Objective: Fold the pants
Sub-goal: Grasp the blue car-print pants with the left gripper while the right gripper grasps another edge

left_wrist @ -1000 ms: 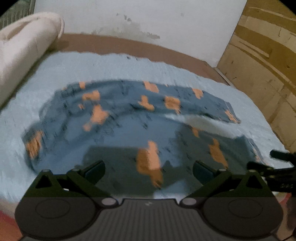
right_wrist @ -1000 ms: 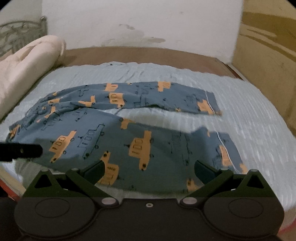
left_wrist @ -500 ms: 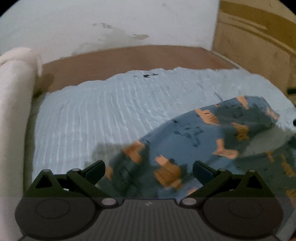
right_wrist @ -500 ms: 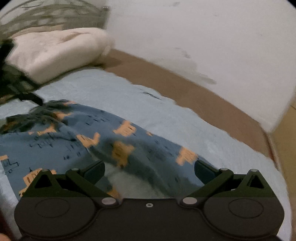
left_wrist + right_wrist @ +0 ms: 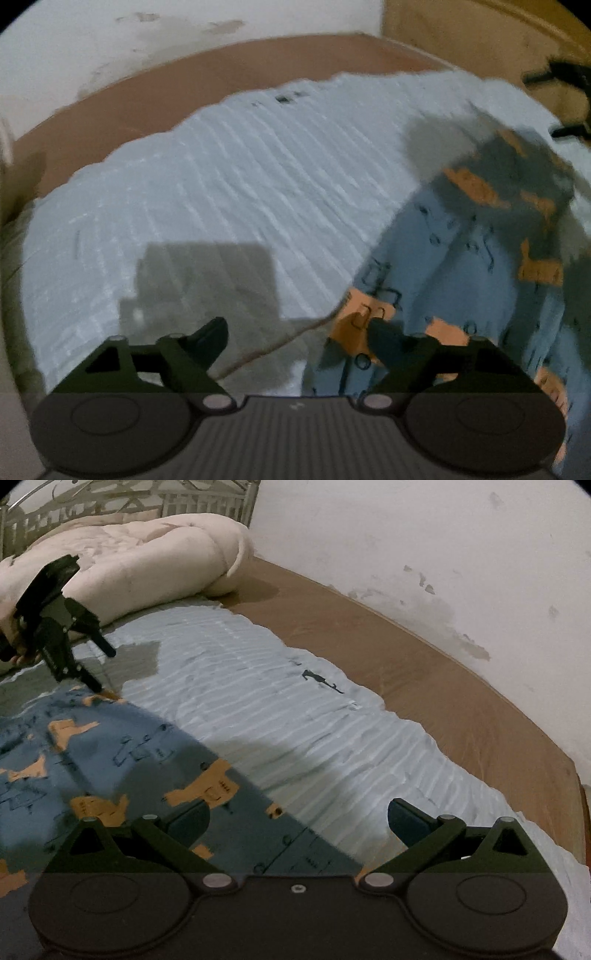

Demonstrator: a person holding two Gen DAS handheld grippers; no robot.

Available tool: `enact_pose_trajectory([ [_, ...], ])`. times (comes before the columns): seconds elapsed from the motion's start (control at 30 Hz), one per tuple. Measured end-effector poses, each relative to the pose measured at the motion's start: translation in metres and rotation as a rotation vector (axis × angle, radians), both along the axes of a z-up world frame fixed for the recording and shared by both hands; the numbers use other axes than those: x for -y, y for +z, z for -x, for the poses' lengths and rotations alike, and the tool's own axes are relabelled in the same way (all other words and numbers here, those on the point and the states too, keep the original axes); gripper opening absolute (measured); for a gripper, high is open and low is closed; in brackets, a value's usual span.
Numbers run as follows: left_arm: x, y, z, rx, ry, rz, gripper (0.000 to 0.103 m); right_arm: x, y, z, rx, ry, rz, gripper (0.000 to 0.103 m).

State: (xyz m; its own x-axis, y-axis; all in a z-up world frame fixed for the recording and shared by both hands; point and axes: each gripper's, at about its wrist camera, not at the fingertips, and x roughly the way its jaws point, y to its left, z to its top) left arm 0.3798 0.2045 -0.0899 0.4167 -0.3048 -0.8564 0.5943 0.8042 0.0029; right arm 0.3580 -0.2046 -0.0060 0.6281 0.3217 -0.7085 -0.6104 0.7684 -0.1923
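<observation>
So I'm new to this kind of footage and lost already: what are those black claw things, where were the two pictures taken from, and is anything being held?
Each claw is a hand-held gripper with two fingers; a person carries one in each hand, and a wide-angle camera on each looks forward along its fingers. One picture is from the left gripper, the other from the right gripper, which also sees the left one from outside. Below lies a bed with a light blue sheet, a cream comforter at its head, and blue pants printed with orange vehicles. The left jaws are closing at the pants' edge but do not yet pinch it. The right jaws stand open over a pant leg's edge. Nothing is held.
</observation>
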Motion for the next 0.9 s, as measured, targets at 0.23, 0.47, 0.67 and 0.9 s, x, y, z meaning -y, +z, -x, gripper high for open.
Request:
enact_pose_trajectory([
  [0.23,0.012,-0.012,0.009,-0.016,-0.100,-0.029,0.074,-0.009,-0.011,-0.012,0.018,0.011,-0.003,0.102],
  [0.47,0.025,-0.005,0.027,0.000,-0.191,-0.042,0.024,-0.015,-0.017,-0.020,0.021,0.063,0.026,0.100],
  [0.67,0.031,-0.002,0.038,0.075,-0.212,-0.096,0.006,-0.013,-0.027,-0.030,0.003,0.131,0.059,0.090],
  [0.9,0.023,0.009,0.059,0.147,-0.221,-0.071,0.001,-0.002,-0.040,-0.057,-0.160,0.278,-0.038,0.077],
])
